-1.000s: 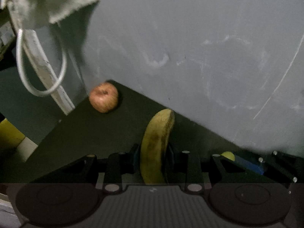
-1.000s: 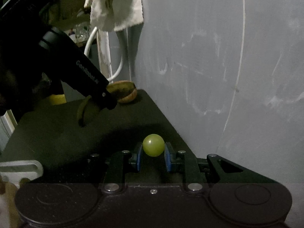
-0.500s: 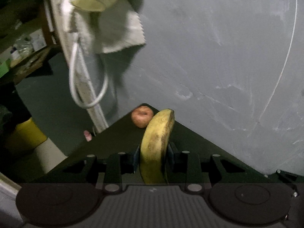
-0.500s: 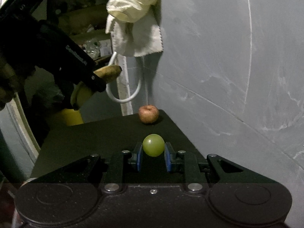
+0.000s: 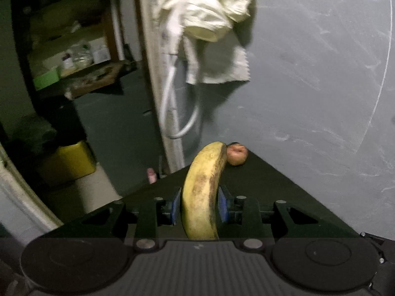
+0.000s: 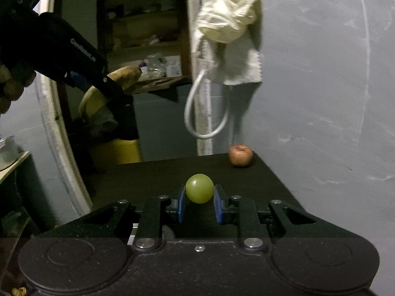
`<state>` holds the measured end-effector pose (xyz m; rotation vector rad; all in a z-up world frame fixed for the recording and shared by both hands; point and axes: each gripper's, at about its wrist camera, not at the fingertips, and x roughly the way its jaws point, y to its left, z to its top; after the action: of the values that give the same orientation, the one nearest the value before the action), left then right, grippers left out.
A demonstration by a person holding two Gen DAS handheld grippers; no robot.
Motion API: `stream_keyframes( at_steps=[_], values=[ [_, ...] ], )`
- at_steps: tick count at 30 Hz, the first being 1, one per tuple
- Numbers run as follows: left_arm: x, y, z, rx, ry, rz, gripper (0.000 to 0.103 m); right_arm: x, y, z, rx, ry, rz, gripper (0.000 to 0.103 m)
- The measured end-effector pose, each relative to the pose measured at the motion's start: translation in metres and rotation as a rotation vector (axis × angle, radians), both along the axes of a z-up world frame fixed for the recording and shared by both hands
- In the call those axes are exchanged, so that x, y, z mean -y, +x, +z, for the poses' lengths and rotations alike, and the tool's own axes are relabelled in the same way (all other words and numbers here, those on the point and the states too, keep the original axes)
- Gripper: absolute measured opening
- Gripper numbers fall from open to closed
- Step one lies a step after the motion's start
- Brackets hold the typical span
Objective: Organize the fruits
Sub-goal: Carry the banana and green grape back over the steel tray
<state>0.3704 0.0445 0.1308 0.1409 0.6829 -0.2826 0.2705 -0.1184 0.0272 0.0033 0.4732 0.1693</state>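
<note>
- The left claw (image 5: 198,208) is gripping a spotted yellow banana (image 5: 203,192) between its blue pads (image 5: 176,206), the fruit sticking forward and upward past the fingertips.
- The right claw (image 6: 199,203) is pinching a small green round fruit (image 6: 199,188) between its own blue pads (image 6: 181,206), narrowed down to the fruit's width.
- A reddish apple (image 6: 240,155) is sitting on the dark bench (image 6: 153,175), well ahead of the right claw and a little to its right, close to the grey wall (image 6: 321,86).
- The left wrist view is showing the same apple (image 5: 237,154) partly hidden behind the banana's tip; only the right wrist view is showing it whole.
- Only the right wrist view is showing the left claw (image 6: 116,91) from outside: raised above the bench, off to the upper left, with the banana (image 6: 98,96) poking out on both sides and part of a hand (image 6: 12,88) at the frame edge.
- A pale cloth (image 6: 229,29) is hanging above a white hose loop (image 6: 207,113), high ahead of both claws.
- A yellow box (image 5: 69,162) is lying low to the left of the left claw.
</note>
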Motion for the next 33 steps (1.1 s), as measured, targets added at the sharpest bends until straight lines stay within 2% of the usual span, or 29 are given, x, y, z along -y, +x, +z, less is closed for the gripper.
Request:
stream_keyframes(
  at_steps=[5, 10, 15, 19, 23, 33],
  values=[
    [-0.034, -0.025, 0.008, 0.004, -0.009, 0.069, 0.034, -0.021, -0.012, 0.002, 0.001, -0.003, 0.063, 0.025],
    [-0.061, -0.05, 0.0, -0.018, -0.031, 0.126, 0.034, -0.039, -0.023, 0.001, -0.003, -0.009, 0.118, 0.025],
    [-0.078, -0.074, -0.019, -0.062, -0.062, 0.17, 0.034, -0.053, -0.032, -0.002, -0.009, -0.025, 0.163, 0.025],
    [-0.093, -0.093, -0.038, -0.106, -0.131, 0.191, 0.034, -0.059, -0.036, -0.006, -0.014, -0.039, 0.185, 0.025],
    [-0.102, -0.111, -0.058, -0.139, -0.168, 0.215, 0.034, -0.063, -0.04, -0.013, -0.029, -0.054, 0.201, 0.025],
    [-0.093, -0.132, -0.115, -0.253, -0.212, 0.203, 0.034, -0.063, -0.055, -0.043, -0.105, -0.105, 0.217, 0.025]
  ],
)
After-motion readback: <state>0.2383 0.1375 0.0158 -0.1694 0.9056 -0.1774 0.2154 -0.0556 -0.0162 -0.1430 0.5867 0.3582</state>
